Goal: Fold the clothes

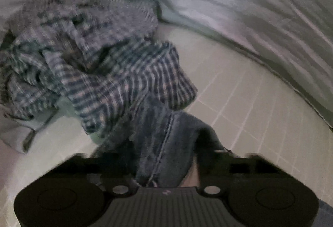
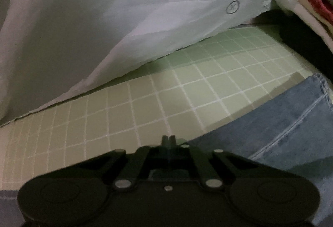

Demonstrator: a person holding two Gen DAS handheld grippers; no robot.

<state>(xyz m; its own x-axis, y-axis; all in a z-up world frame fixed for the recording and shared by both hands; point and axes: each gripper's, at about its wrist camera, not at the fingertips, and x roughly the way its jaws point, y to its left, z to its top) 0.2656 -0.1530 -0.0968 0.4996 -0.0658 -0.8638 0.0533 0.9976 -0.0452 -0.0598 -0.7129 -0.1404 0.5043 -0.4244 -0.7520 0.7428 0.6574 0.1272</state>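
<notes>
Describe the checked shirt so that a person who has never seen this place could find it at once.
Start from the pale green mat with the white grid. At its left end lies a crumpled heap, the checked shirt, beside the big white sheet. Its dark blue and white check pattern sets it apart from the plain blue jeans, which the left gripper holds.

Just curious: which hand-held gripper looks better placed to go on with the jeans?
Left, probably: the left hand-held gripper already has the jeans between its fingers, while the right hand-held gripper is shut on nothing.
</notes>
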